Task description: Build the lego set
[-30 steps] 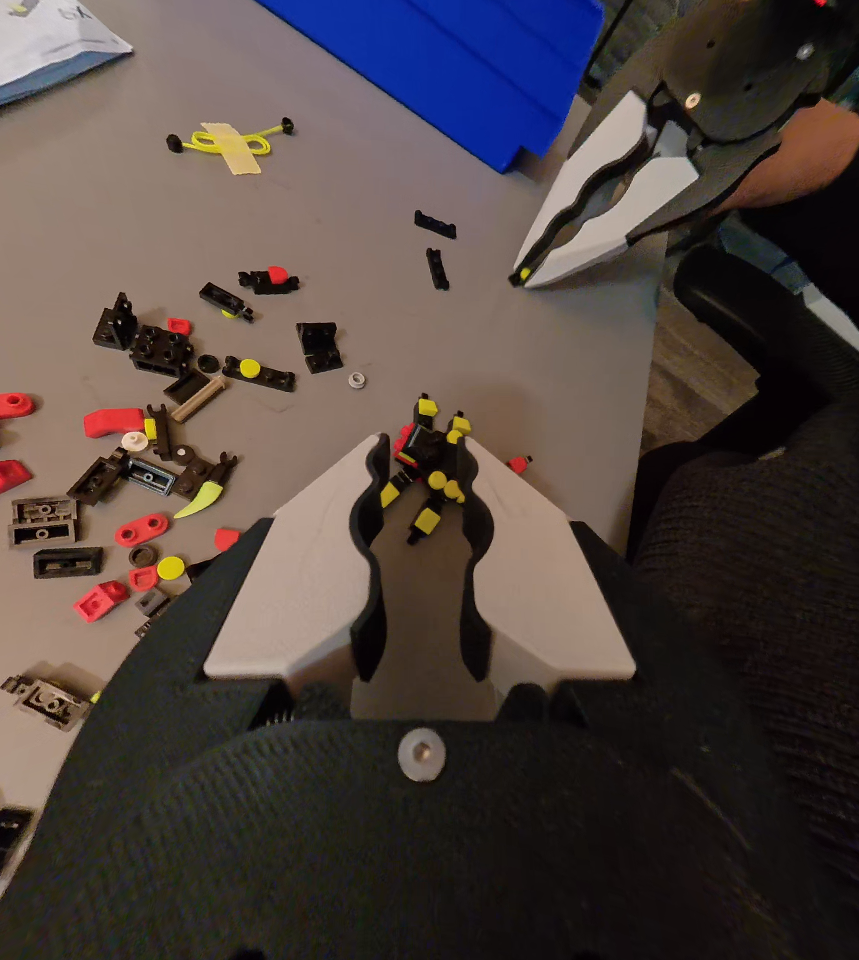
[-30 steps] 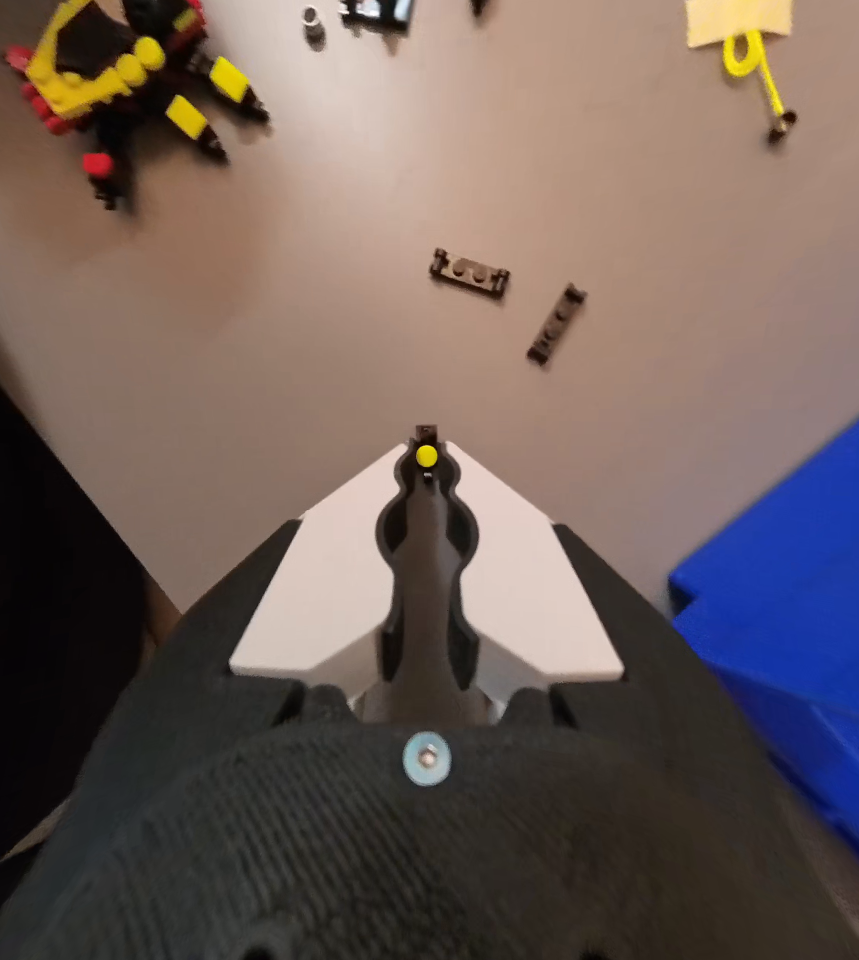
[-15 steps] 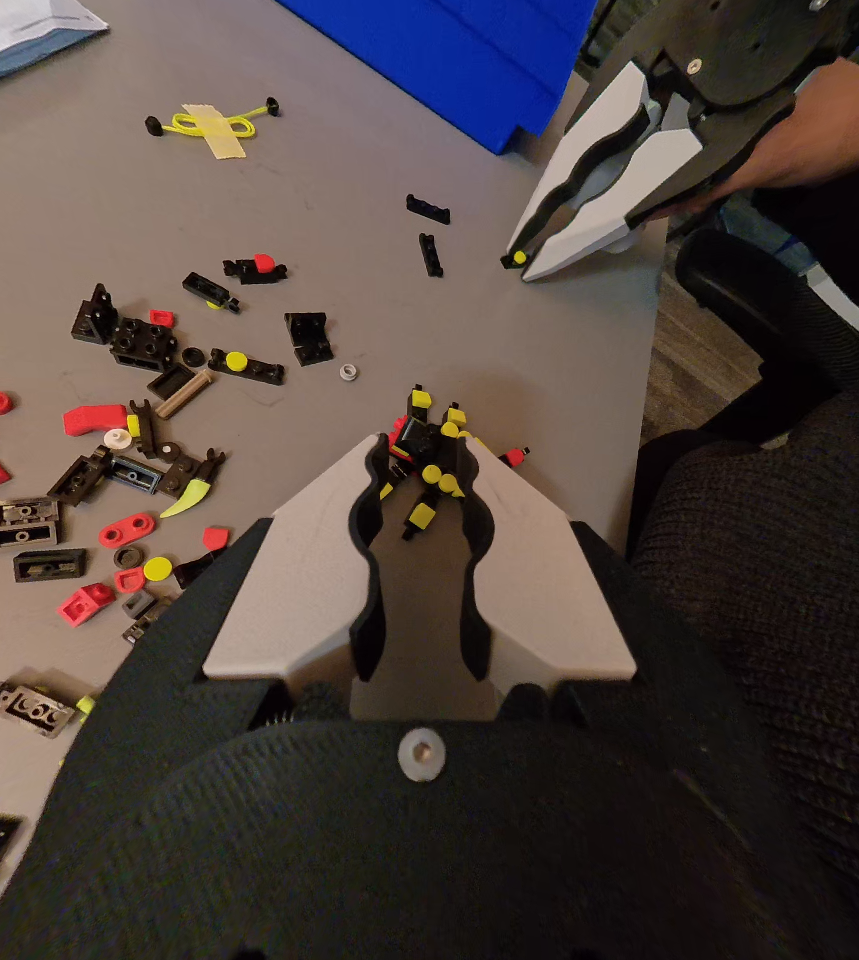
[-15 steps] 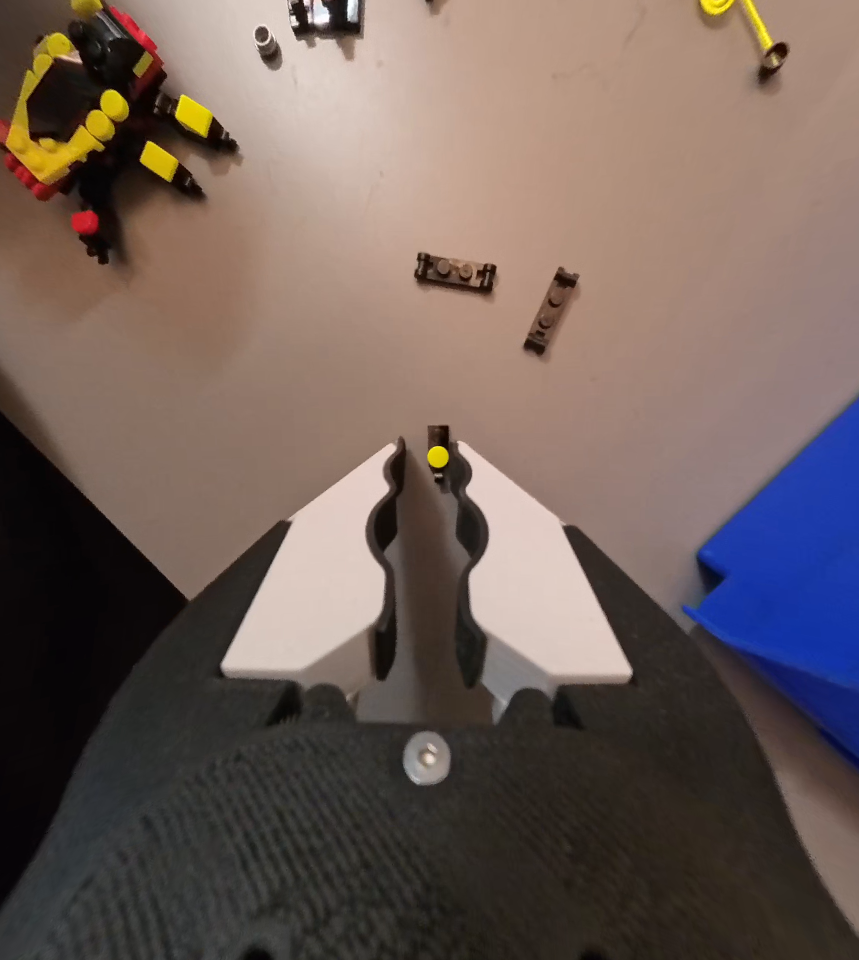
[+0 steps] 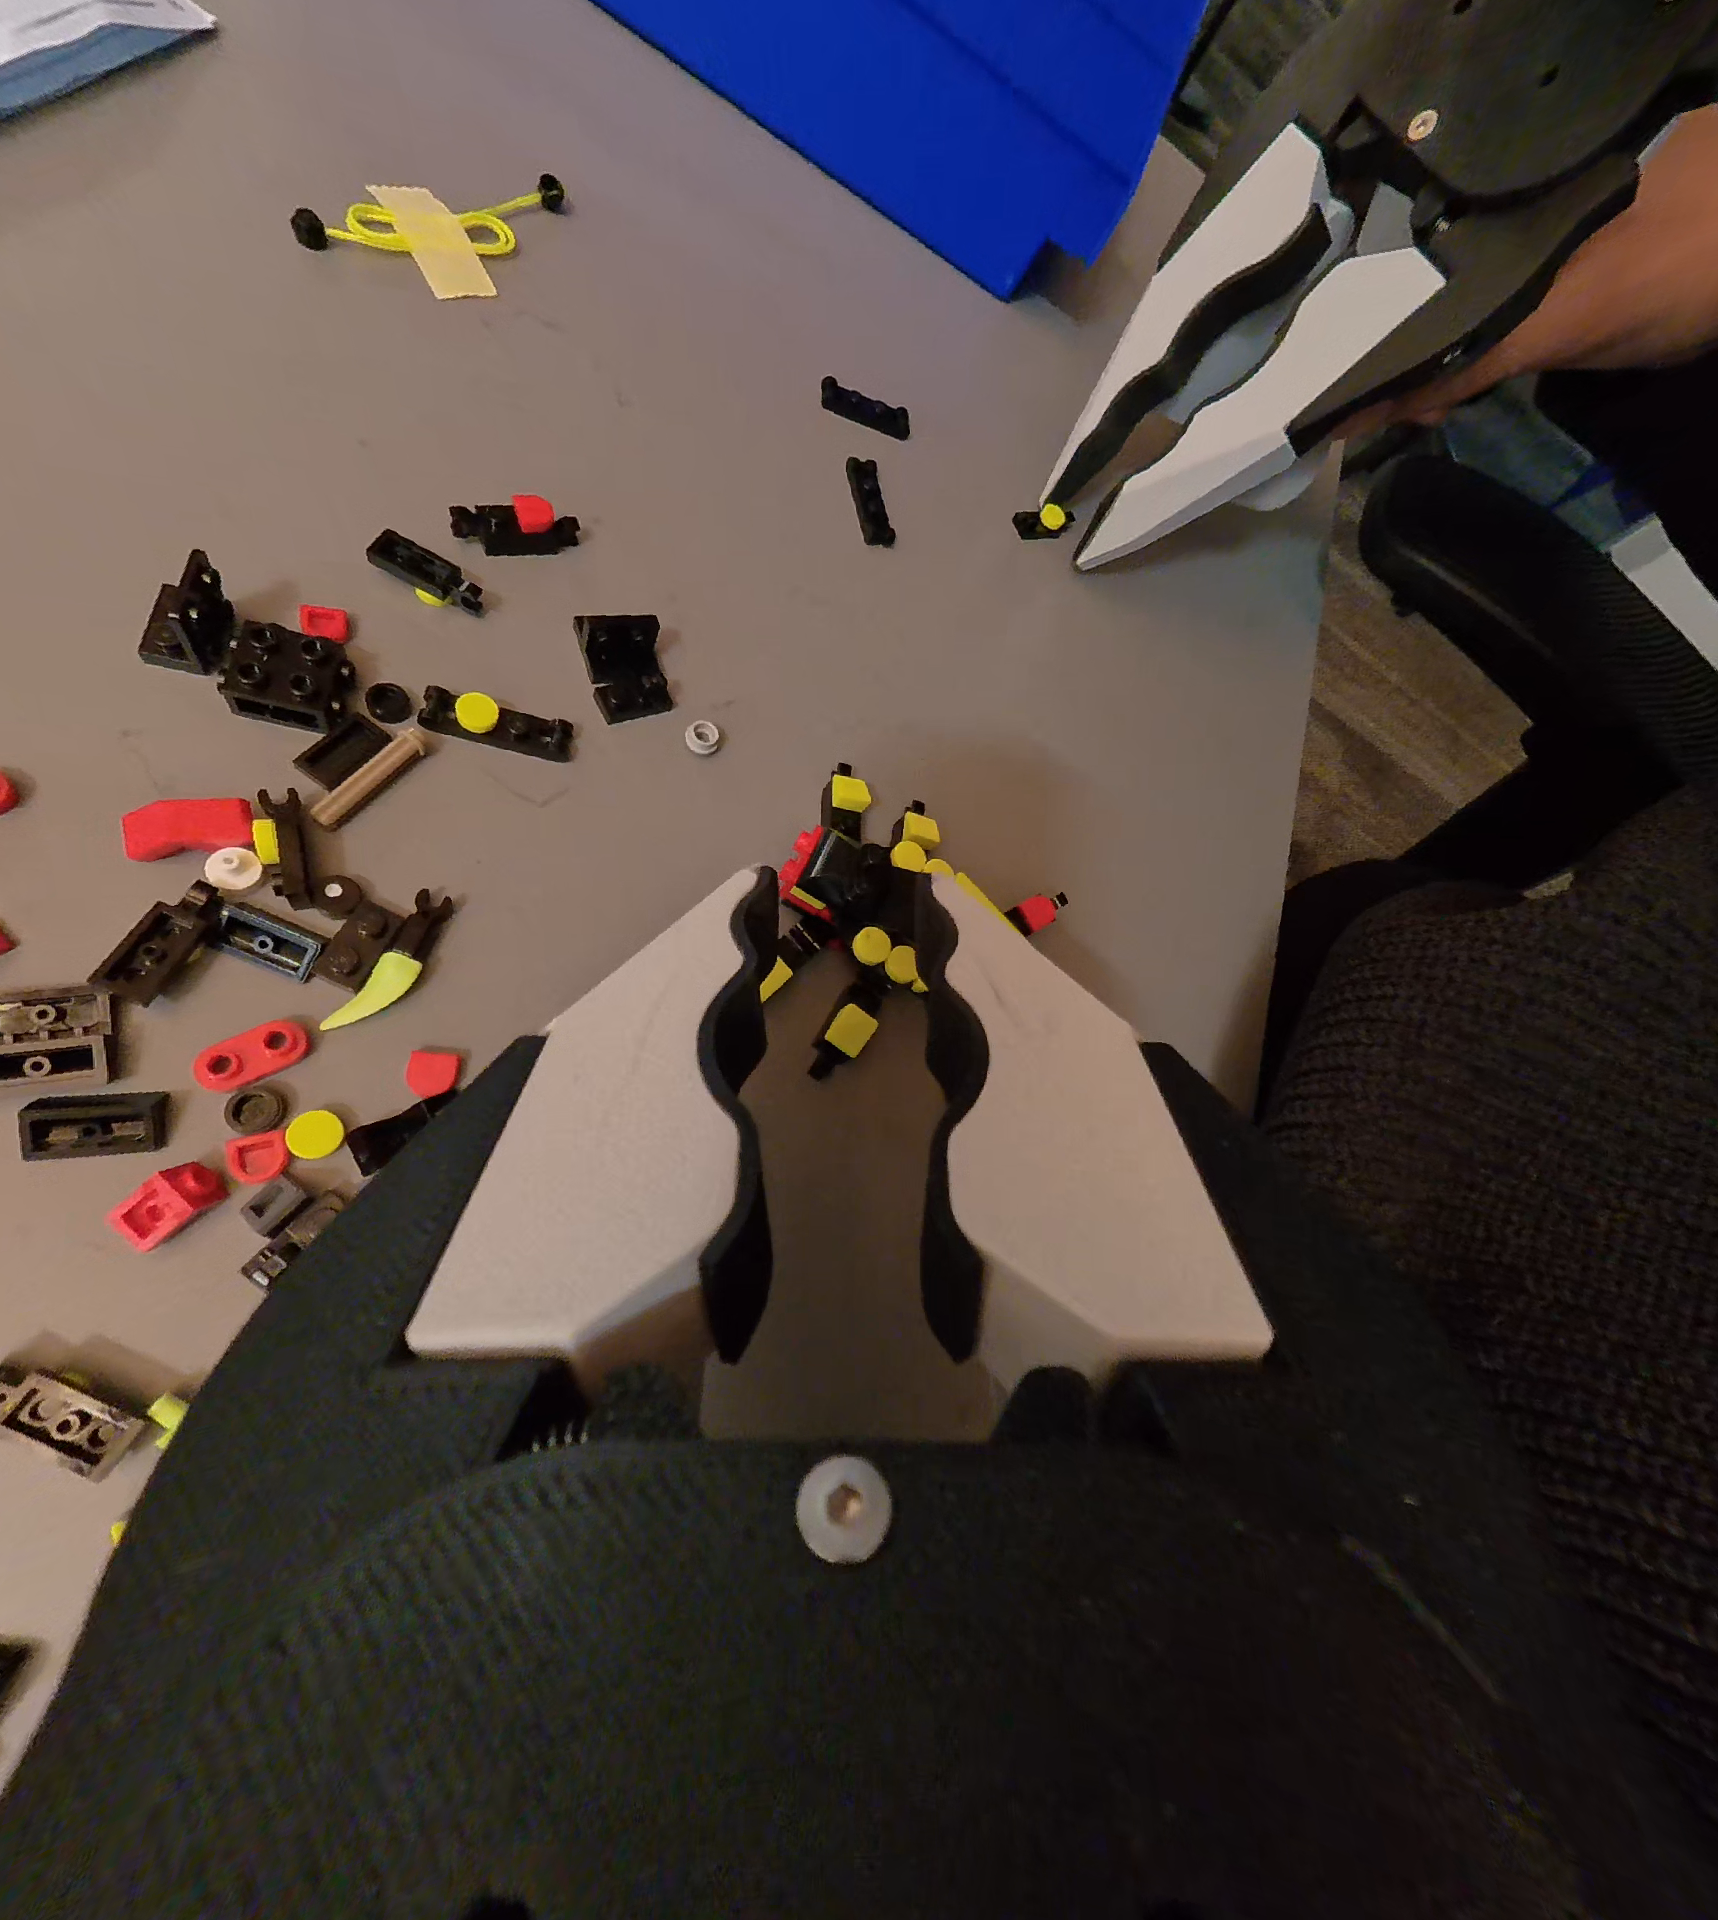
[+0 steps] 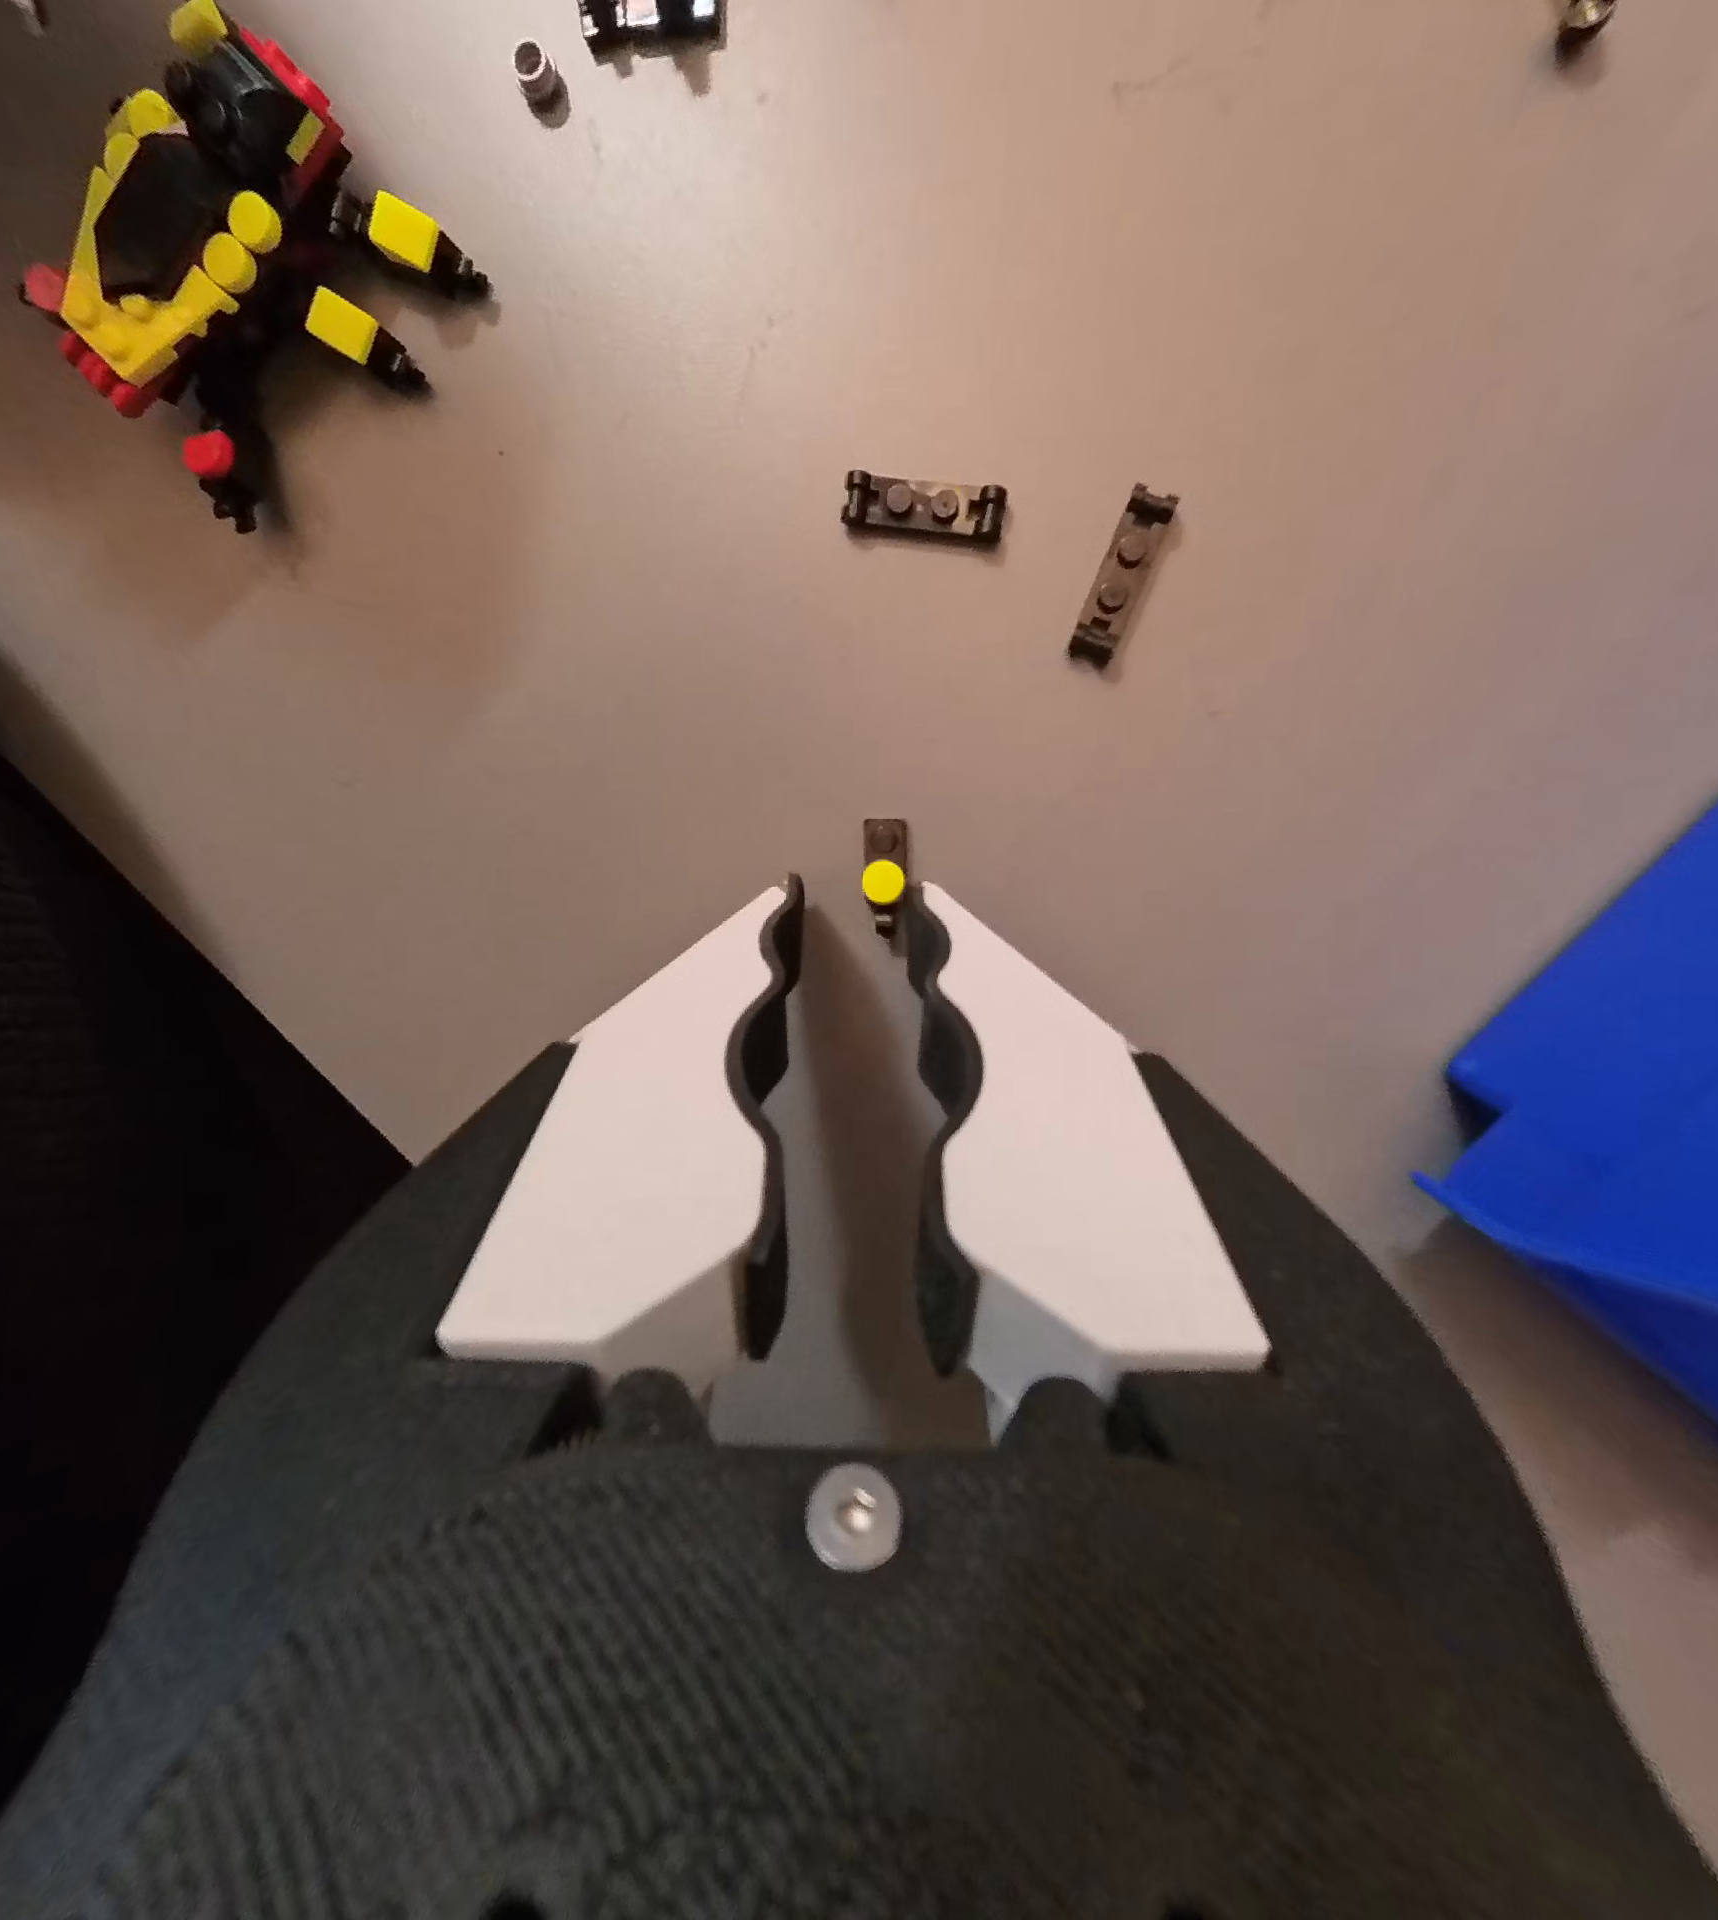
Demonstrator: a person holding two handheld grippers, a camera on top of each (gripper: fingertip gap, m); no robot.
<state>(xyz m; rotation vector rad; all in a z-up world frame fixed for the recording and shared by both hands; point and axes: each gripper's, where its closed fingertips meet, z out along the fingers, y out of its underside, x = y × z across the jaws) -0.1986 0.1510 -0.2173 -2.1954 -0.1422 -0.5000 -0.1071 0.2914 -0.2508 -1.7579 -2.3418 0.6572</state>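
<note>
Left tongs [image 5: 850, 883]: spread wide, straddling the half-built yellow, red and black model [image 5: 855, 914] near the table [image 5: 730, 312] edge. Closer in on it than a second ago, nothing clamped, contact with the pads not clear from here. Beyond the model and to its right, right tongs [image 5: 1068, 530] in a person's hand [image 5: 1665, 281], parted now after pinching shut a second ago. Just dropped at their tips: small black plate with a yellow stud [image 5: 1042, 517], flat on the table, well apart from the model. Reads as a set-down, probably for a better grip, so that part not yet on the build. Left of the model, a loose scatter of red, black and yellow parts [image 5: 263, 883]; just beyond the model, a grey round stud [image 5: 701, 737]. Far beyond, a yellow cord under tape [image 5: 429, 223] and a blue bin [image 5: 938, 104].

Over to the right wrist view. Same story close up: jaws apart, holding nothing, studded plate lying free just ahead, hard against the right-hand fingertip [image 6: 922, 904]. Model up at the top left, well apart. Beyond the plate, off to one side of the line to the model, two long black plates [image 6: 922, 509], near enough to get nudged on a low carry. Blue bin off on the side away from the model, out of the way. Tiny part, flat on the table: likely fiddly to pinch again.
</note>
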